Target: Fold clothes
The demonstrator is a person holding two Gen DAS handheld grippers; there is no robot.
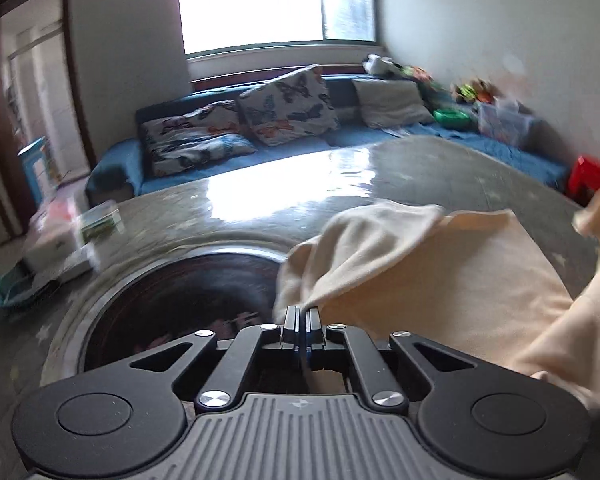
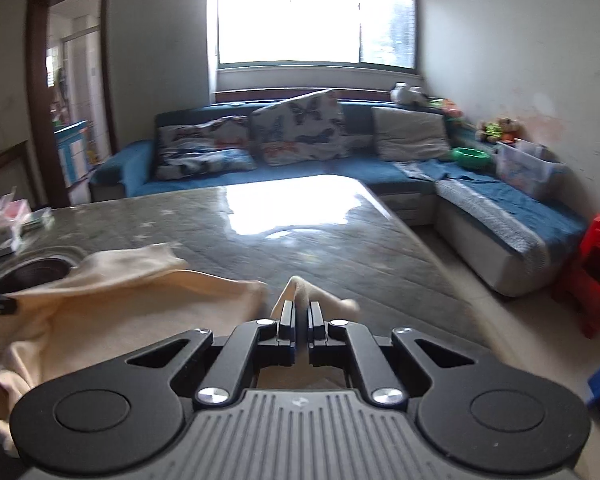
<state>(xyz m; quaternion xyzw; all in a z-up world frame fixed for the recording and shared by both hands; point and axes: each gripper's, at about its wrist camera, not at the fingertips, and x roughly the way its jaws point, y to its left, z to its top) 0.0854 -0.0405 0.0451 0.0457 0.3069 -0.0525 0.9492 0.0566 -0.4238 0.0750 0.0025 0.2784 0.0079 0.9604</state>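
On the desk (image 2: 340, 248), a dark round basin (image 1: 180, 292) sits at the near left. The left gripper (image 1: 301, 316) has its jaws pinched on the cream cloth (image 1: 440, 272), which lies across the near desk; at right, the right gripper (image 2: 301, 312) pinches another fold.

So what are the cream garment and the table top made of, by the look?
Cream garment: soft matte knit, probably cotton jersey or fleece; it drapes in loose folds where both claws pinch it. Table top: grey quilted, star-printed fabric, seemingly under clear glossy plastic or glass, since the window glares off it.
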